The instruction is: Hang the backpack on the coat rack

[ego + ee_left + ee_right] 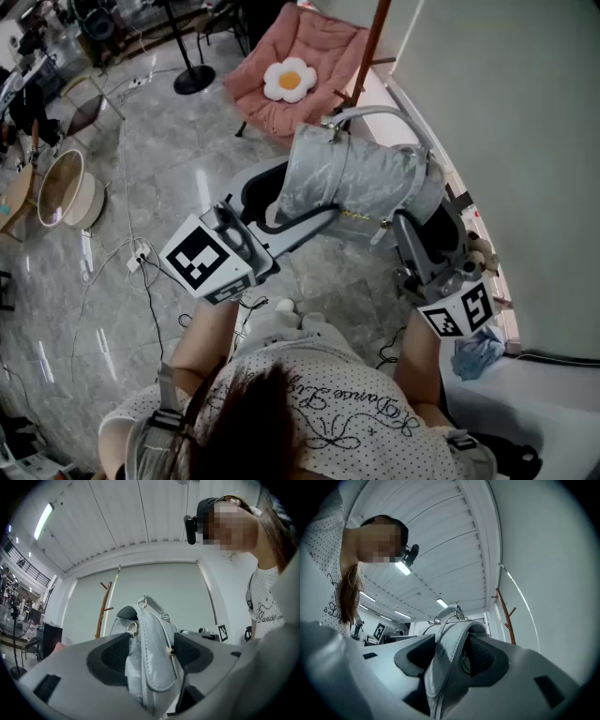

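Though partly hidden, silver backpack (352,178)

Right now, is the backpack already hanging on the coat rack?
No, the silver backpack is gripped by the left gripper and the right gripper, apart from the wooden coat rack.

Backpack (361,178): silver-grey, glossy. Left gripper (150,653) & right gripper (450,656): grey shells, blk pads. Marker cubes (199,258): blk/wht squares. Chair (319,42): pink. Flower cushion (289,80): wht petals, yellow centre. Coat rack (370,42): reddish-brown. Floor (159,159): grey marble, pale veins. Shirt (319,403): wht, small blk dots, blk script. Cloth (478,352): blue.
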### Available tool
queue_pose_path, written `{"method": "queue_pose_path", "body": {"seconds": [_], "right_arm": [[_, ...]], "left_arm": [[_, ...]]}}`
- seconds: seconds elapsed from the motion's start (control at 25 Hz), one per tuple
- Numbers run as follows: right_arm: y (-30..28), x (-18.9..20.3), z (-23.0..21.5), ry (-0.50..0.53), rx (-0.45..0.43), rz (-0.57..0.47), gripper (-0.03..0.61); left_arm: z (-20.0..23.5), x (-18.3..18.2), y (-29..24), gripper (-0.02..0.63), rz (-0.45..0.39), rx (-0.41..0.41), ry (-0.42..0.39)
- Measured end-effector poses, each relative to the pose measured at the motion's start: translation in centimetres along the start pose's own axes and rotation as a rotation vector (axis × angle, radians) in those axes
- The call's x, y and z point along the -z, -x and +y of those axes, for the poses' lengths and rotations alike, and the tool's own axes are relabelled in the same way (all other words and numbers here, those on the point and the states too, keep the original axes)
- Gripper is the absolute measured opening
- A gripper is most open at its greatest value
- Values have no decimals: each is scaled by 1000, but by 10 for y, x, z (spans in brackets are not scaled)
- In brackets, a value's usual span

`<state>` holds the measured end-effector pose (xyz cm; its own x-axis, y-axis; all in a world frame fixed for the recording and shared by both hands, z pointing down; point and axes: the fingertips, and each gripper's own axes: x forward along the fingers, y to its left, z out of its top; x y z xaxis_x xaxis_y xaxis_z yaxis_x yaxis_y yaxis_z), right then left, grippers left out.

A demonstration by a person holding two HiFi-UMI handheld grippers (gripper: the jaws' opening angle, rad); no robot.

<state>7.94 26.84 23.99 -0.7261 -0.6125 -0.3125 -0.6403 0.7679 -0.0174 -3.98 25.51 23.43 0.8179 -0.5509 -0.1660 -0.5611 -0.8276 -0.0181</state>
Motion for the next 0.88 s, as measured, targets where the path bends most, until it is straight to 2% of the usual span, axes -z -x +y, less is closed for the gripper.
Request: {"method": "queue_pose_path", "body": {"seconds": [0.28,0.68,0.88], "right_arm": [[31,-8,-10,-10,3,7,224],[54,-16,-40,-25,-22,-19,227],[51,-20,-52,-33,-41,-31,227]], "left_arm": [[-29,6,-18,298,7,-7,13],[-49,9,-50,296,7,-35,-16],[-46,7,-61,296,2,-50,-16]]}}
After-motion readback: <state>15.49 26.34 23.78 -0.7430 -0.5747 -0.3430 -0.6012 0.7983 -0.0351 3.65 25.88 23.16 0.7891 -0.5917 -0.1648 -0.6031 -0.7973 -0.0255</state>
